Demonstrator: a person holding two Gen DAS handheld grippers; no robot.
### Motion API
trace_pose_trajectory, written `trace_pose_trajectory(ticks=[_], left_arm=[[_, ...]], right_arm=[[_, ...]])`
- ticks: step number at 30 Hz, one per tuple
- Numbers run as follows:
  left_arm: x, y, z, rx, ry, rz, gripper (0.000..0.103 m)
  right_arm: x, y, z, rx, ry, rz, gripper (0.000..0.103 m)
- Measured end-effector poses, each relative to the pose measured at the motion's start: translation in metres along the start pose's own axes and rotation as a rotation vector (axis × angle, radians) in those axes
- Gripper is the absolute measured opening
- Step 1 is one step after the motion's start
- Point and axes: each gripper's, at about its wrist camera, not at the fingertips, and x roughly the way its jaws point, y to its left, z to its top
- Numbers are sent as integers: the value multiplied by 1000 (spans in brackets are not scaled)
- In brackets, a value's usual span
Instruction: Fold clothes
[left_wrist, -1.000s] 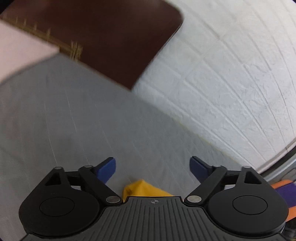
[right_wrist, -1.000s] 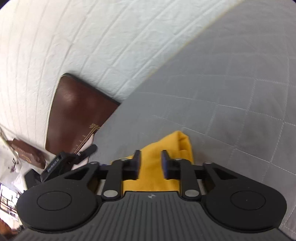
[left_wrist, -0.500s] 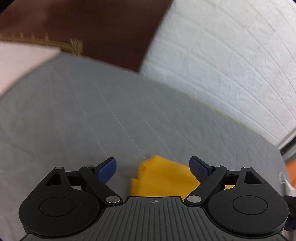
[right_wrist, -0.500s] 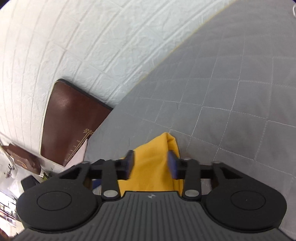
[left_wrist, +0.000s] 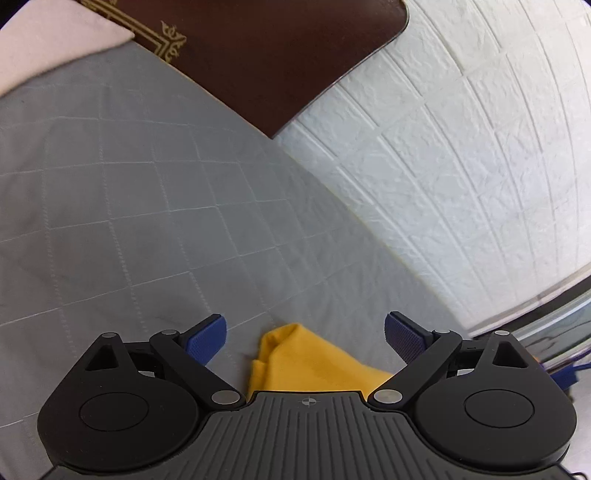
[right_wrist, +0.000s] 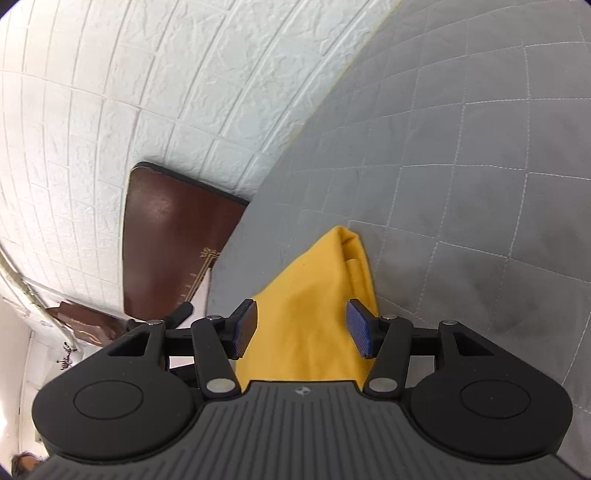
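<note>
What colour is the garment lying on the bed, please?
The garment is plain mustard yellow, seen best in the right wrist view.

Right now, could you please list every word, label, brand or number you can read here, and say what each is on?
No readable text in either view.
Brown headboard: gold corner ornament only, no letters.
Each gripper body carries a small round crosshair mark, not text.
Yellow garment and grey quilt: no print.
</note>
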Motion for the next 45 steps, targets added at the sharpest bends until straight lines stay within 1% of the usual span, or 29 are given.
trace_pose_trajectory(ticks=[4, 9, 11, 16, 18, 21, 24, 27, 28, 29, 30, 31, 32, 33, 34, 36, 38, 40, 42, 44, 45], left_arm=[[10, -1, 3, -20, 72, -87, 99], [28, -6, 2, 3, 179, -94, 101], [31, -9, 1, 31, 191, -85, 102], [35, -13, -1, 54, 232, -124, 103], [36, -15, -2, 65, 235, -113, 103], [36, -15, -2, 69, 210, -81, 103], [38, -14, -6, 43, 219, -129, 103], [38, -12, -7, -3, 205, -180, 103], [37, -11, -6, -24, 189, -204, 103], [33, -8, -4, -44, 147, -218, 103], [28, -5, -2, -57, 89, -215, 103], [22, -3, 0, -58, 23, -194, 103], [15, -2, 2, -43, -47, -149, 103], [11, -1, 5, -29, -92, -108, 103], [9, 1, 6, -28, -98, -87, 103], [9, 4, 6, -41, -66, -78, 103], [8, 2, 3, -33, -6, -106, 103], [8, -7, -3, -5, 53, -131, 103], [15, -16, -9, 37, 119, -110, 103], [27, -22, -14, 51, 193, -68, 103], [32, -24, -15, 53, 217, -56, 103]], right_arm=[[2, -6, 0, 31, 3, 7, 60], [6, -9, -1, 29, 7, -5, 59], [9, -10, -2, 29, 7, -5, 59], [8, -10, -2, 17, 11, -4, 60], [8, -11, -2, 17, 11, 0, 60], [8, -12, -2, 18, 9, 8, 60], [7, -12, -2, 24, 8, 16, 60], [7, -12, -1, 23, 8, 19, 60], [6, -12, -2, 21, 8, 19, 60], [6, -12, -2, 19, 7, 20, 60], [6, -12, -2, 18, 7, 22, 60], [5, -12, -3, 18, 6, 25, 60], [5, -13, -3, 20, 5, 27, 60], [5, -13, -3, 23, 4, 30, 60], [4, -14, -4, 25, 4, 32, 60], [4, -14, -4, 29, 6, 36, 60], [4, -14, -4, 29, 10, 39, 60], [4, -15, -4, 34, 12, 41, 60], [4, -14, -4, 34, 13, 42, 60], [3, -14, -4, 30, 11, 41, 60], [2, -14, -4, 31, 10, 41, 60]])
